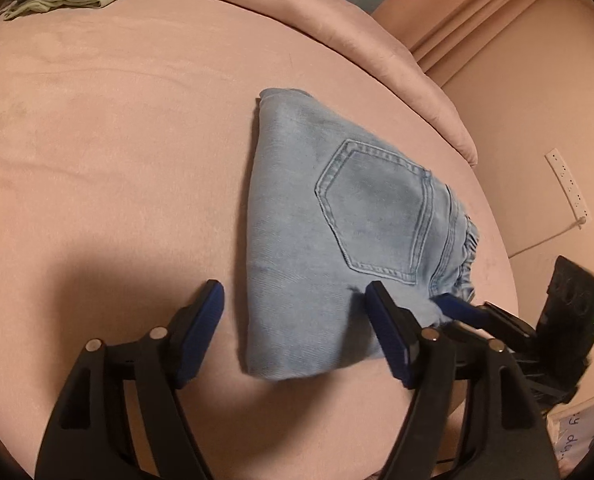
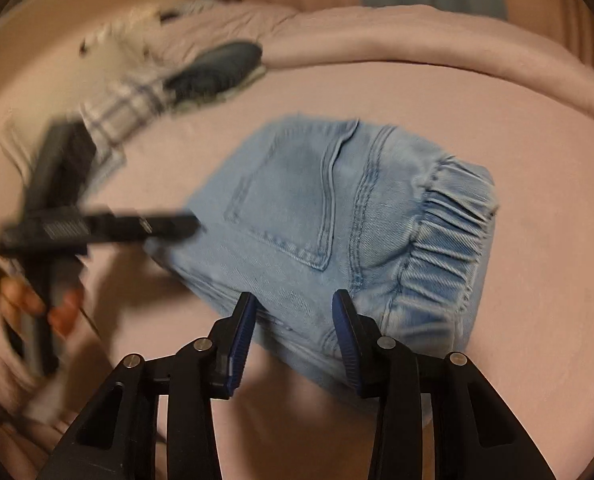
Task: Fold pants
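**Jeans look basically folded, tongs just letting go**

Left wrist view: the left tongs (image 1: 293,332) are spread wide, holding nothing. The pants (image 1: 337,232) lie on the pink bed (image 1: 117,160) just ahead, as a compact bundle, back pocket up. The near folded edge sits between the two fingers, and the right finger overlaps the denim. The long axis runs away from the tongs, narrowing toward the far end, with the elastic waistband off to the right. The right tongs (image 1: 453,306) poke in at that waistband corner; can't tell from here if they're gripping.

Right wrist view: the right tongs (image 2: 293,320) are partly open over the bundle's near edge, not pinching anything. Waistband is ahead-right, pocket ahead-left. Blurry left tongs (image 2: 169,224) touch the left corner.

I'd say the folding's done, maybe a final smoothing left.
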`<state>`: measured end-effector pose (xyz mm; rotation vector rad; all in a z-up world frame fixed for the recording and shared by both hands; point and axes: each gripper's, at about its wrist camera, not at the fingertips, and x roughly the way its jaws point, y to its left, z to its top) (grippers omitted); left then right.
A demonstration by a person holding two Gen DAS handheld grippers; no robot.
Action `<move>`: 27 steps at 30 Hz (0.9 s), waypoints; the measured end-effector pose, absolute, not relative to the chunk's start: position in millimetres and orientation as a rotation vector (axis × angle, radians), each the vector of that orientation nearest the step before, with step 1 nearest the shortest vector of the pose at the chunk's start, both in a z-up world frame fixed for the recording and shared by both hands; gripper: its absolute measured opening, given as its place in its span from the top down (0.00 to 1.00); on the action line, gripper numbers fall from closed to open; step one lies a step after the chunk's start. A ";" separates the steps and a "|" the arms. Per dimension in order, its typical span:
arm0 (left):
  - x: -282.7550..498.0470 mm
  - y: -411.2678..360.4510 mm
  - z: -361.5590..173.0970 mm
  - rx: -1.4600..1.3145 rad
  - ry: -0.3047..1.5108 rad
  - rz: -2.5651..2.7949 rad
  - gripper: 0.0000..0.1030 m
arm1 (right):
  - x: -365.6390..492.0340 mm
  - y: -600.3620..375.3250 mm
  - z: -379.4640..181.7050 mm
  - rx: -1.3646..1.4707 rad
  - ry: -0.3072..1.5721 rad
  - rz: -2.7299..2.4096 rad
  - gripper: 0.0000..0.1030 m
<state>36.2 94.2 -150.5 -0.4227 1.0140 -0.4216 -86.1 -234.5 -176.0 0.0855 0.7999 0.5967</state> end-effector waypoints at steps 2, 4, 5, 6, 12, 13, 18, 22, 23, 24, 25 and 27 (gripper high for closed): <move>30.5 100.5 -145.9 -0.441 1.009 -0.421 0.17 | -88.5 -249.8 -166.8 0.239 0.790 0.661 0.41; 26.0 106.5 -141.5 -0.453 0.993 -0.414 0.09 | -92.9 -271.3 -159.8 0.380 0.752 0.706 0.40; 27.9 99.4 -140.0 -0.460 0.988 -0.406 0.09 | -95.0 -282.9 -157.9 0.440 0.738 0.701 0.39; 27.6 104.8 -139.9 -0.483 0.983 -0.402 0.06 | -96.6 -297.4 -158.4 0.503 0.724 0.684 0.38; 38.7 112.6 -141.0 -0.569 0.988 -0.376 0.01 | -88.1 -363.9 -197.8 0.821 0.757 0.525 0.32; 43.5 109.8 -142.5 -0.583 1.003 -0.397 0.01 | -88.1 -368.4 -204.9 0.856 0.771 0.524 0.31; 53.5 103.0 -144.7 -0.580 1.040 -0.431 0.01 | -74.7 -356.6 -216.6 0.835 0.854 0.510 0.17; 60.5 97.6 -144.9 -0.579 1.049 -0.461 0.01 | -60.7 -348.1 -215.1 0.805 0.871 0.518 0.17; 62.1 95.6 -144.9 -0.577 1.049 -0.462 0.01 | -55.8 -344.6 -215.2 0.800 0.878 0.519 0.17; 64.0 93.5 -145.1 -0.575 1.049 -0.468 0.01 | -53.0 -344.3 -215.5 0.801 0.885 0.524 0.17; 66.0 90.8 -145.5 -0.573 1.051 -0.475 0.01 | -50.2 -344.2 -216.1 0.804 0.889 0.532 0.17; 67.1 88.4 -145.7 -0.570 1.053 -0.481 0.01 | -45.1 -342.2 -217.2 0.808 0.894 0.538 0.17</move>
